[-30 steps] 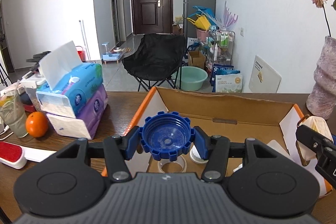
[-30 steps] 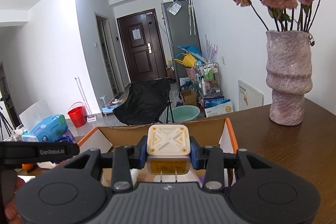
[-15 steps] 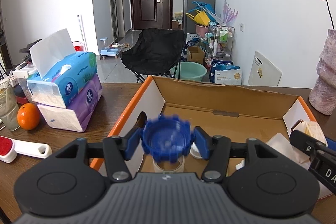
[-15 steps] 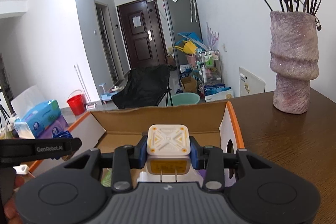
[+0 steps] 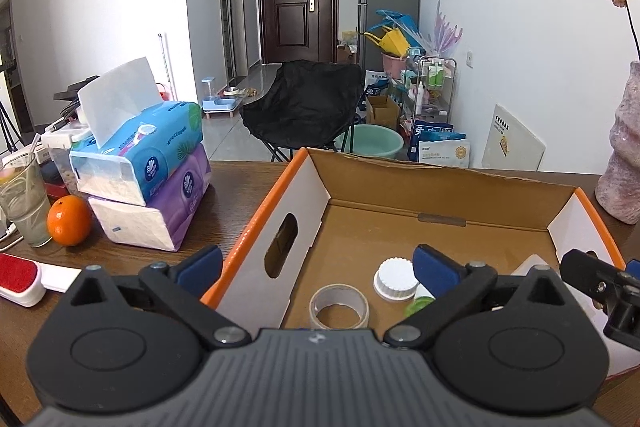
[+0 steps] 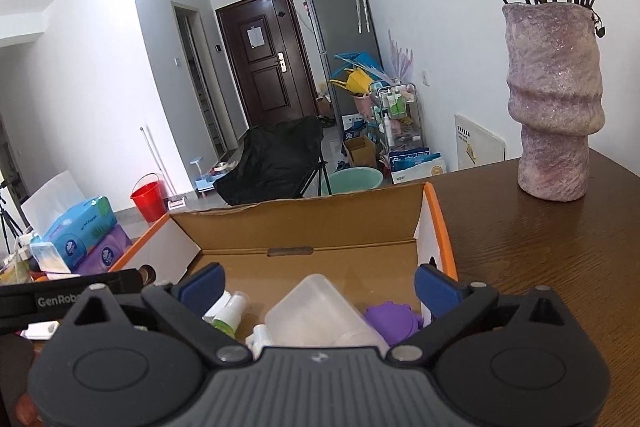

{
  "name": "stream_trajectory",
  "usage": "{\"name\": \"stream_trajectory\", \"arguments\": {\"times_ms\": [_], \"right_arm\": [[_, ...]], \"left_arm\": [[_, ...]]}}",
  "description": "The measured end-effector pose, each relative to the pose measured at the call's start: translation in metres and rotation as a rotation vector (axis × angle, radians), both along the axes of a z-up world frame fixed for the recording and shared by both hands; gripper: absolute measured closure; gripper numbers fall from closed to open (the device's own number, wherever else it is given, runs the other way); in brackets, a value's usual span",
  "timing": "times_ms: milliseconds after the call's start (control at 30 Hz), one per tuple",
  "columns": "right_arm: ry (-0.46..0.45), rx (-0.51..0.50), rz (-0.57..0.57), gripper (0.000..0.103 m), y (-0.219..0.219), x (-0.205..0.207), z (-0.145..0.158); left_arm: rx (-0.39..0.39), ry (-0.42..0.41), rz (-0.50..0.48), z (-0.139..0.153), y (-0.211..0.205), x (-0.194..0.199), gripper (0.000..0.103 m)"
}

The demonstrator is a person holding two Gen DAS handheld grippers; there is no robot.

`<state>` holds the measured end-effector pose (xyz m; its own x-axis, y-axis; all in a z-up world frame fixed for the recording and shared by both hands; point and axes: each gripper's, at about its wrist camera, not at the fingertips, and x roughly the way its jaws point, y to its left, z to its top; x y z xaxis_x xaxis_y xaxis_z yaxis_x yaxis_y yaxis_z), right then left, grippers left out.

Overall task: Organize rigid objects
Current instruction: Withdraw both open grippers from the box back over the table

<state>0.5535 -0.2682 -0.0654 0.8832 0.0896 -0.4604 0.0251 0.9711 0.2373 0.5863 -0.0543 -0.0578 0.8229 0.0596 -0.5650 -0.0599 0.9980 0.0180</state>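
Observation:
An open cardboard box [image 5: 440, 195] with orange edges sits on the brown table. My left gripper [image 5: 316, 263] hovers over its left end, jaws opening wide with nothing between them. Under it lie a clear tape ring [image 5: 339, 311], a white ribbed cap [image 5: 396, 279] and a green item [image 5: 418, 307]. My right gripper [image 6: 319, 283] hangs over the right end of the box [image 6: 304, 227], its jaws also opening and empty. Below it are a translucent plastic container [image 6: 320, 315], a purple lid [image 6: 390, 319] and a small green bottle [image 6: 228, 315]. The blue cap and white plug are hidden.
Stacked tissue packs [image 5: 152, 171], an orange [image 5: 69, 221], a glass [image 5: 24, 207] and a red lint brush [image 5: 18, 277] lie left of the box. A purple vase [image 6: 554, 99] of dried roses stands on the table to the right.
Both grippers have sprung open. The blue cap has dropped out of my left jaws and the white plug out of my right jaws; neither shows now.

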Motion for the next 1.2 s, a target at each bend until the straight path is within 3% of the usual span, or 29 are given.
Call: {"name": "stream_trajectory", "arguments": {"times_ms": [733,1200], "right_arm": [[-0.011,-0.019,-0.001,0.000,0.005,-0.008,0.009],[-0.054,-0.050,0.015,0.000,0.015,-0.040,0.020]], "left_arm": [[-0.006,-0.001,0.009,0.010,0.015,-0.021,0.000],[-0.028,-0.005,0.017,0.013,0.043,-0.060,0.000]]}}
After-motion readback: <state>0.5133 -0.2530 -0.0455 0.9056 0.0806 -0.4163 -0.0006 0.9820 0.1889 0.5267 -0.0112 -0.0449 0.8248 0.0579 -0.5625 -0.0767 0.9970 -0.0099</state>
